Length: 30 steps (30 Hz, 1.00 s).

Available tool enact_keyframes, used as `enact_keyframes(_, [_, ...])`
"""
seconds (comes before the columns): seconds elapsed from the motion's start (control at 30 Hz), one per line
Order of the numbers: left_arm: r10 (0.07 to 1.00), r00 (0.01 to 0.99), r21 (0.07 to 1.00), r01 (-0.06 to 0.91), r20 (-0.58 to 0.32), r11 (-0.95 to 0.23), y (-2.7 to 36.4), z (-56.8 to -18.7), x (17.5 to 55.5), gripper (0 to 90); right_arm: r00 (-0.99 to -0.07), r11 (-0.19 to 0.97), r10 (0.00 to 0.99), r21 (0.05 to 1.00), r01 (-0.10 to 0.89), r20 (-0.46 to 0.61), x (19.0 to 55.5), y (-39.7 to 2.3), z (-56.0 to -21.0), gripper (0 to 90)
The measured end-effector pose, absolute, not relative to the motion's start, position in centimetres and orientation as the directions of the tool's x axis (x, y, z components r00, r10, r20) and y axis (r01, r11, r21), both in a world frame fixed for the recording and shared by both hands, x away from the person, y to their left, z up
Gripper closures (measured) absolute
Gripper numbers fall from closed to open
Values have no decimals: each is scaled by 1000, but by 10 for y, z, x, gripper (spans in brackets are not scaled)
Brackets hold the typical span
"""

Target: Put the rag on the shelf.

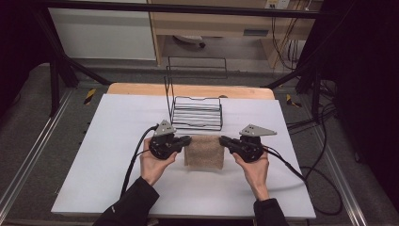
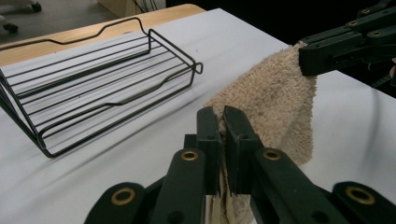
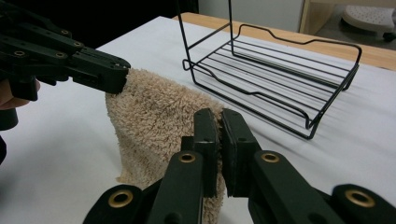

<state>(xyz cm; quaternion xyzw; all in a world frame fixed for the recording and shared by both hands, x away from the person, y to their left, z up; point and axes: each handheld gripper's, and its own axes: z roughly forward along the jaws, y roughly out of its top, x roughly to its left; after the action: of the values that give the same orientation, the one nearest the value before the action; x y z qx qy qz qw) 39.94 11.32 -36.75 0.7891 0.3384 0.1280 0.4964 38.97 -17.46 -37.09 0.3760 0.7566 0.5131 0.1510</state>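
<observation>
A small beige terry towel point(image 1: 203, 151) hangs between both grippers just above the white table, in front of a black wire rack point(image 1: 196, 113). My left gripper point(image 1: 188, 139) is shut on the towel's upper left corner. My right gripper point(image 1: 221, 139) is shut on its upper right corner. In the left gripper view the towel point(image 2: 275, 102) runs from my own jaws across to the other gripper's jaws at the upper right. The right gripper view shows the towel point(image 3: 154, 121) pinched in my jaws, its far corner held by the left gripper at upper left, its lower edge drooping to the table.
The wire rack point(image 2: 93, 88) has a tall upright back frame point(image 1: 195, 70) and stands on the white board point(image 1: 117, 155) just behind the towel. A wooden table edge point(image 1: 141, 88) lies beyond. Cables point(image 1: 301, 174) trail from both grippers along the board.
</observation>
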Motion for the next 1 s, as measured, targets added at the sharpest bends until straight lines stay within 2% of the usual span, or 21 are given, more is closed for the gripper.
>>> enact_keyframes(1.0, [665, 741, 918, 322, -93, -230, 122, -323, 407, 853, -666, 129, 736, 941, 314, 121, 391, -170, -328, 857])
